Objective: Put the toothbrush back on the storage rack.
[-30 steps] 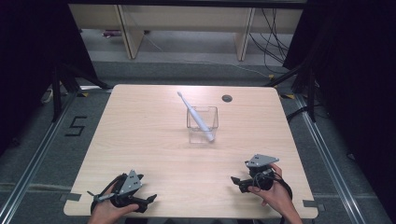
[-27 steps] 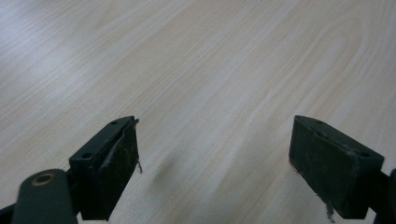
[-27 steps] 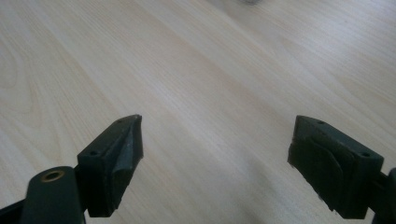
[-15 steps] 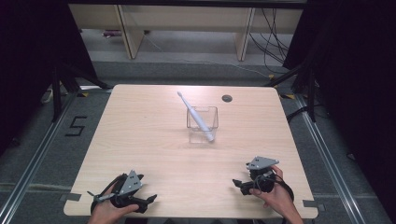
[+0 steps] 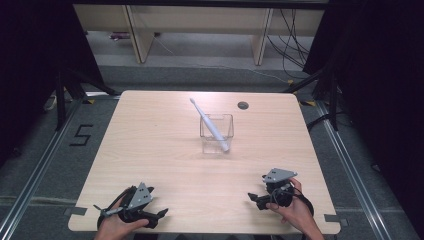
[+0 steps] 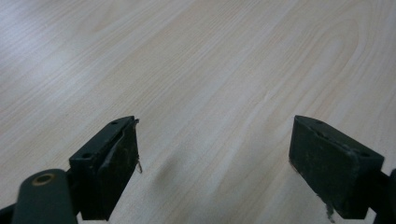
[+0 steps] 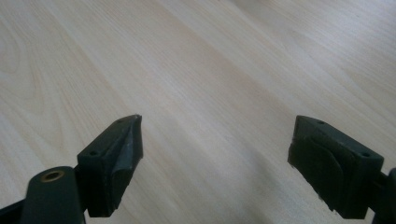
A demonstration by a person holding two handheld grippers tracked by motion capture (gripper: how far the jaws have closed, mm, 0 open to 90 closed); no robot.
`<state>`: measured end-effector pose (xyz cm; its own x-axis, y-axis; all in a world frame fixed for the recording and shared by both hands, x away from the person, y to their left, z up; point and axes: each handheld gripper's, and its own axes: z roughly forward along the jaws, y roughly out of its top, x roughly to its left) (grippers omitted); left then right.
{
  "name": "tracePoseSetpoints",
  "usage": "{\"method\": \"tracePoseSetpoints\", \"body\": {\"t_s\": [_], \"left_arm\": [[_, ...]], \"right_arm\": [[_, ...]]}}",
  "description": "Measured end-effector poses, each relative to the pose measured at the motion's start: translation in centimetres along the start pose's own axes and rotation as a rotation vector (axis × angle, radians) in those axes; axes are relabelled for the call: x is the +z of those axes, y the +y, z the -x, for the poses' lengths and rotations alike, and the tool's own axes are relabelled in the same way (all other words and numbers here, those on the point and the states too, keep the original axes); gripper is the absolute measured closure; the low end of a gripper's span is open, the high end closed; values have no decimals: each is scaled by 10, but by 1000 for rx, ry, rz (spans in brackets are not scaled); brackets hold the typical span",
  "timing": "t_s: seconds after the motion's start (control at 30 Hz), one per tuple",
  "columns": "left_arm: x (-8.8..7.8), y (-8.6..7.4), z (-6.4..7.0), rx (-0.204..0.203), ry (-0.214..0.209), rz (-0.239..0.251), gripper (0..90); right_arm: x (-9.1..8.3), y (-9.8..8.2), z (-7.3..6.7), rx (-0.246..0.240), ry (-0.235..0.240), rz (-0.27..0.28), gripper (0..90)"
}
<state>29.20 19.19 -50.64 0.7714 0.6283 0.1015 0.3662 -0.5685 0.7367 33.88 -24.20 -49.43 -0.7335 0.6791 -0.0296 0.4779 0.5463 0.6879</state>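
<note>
A clear, square-sided container (image 5: 217, 133) stands upright near the middle of the table (image 5: 160, 145), a little toward the far edge and slightly right of centre. A white toothbrush (image 5: 210, 125) leans in it at a slant: its thicker handle end rests low against the container's near right corner, while its slim head end rises out over the far left rim and points toward the far left of the table. Further back and to the right, close to the far edge, a small dark round hole (image 5: 243, 105) is set in the tabletop. The wood around the container is bare, light and streaked with grain. At the near left corner, a hand (image 5: 114, 227) holds the left gripper (image 5: 161, 214) low over the table, just inside the near edge, its tips aimed to the right along that edge; in the left gripper view its two black jaws stand wide apart with only wood grain between them. Near the near right corner, the other hand (image 5: 295, 210) holds the right gripper (image 5: 252, 198), well apart from the container and aimed left; in the right gripper view its jaws are likewise spread wide, nothing between them but the tabletop. A grey three-cornered plate (image 5: 279, 174) sits on top of the right gripper.
</note>
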Motion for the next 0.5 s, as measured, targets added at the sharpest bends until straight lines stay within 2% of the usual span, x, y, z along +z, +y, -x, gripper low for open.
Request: {"method": "tracePoseSetpoints", "body": {"t_s": [0.5], "left_arm": [[0,0,0,-2,-6,-1,153]], "right_arm": [[1,0,-1,9,-6,-4,180]]}}
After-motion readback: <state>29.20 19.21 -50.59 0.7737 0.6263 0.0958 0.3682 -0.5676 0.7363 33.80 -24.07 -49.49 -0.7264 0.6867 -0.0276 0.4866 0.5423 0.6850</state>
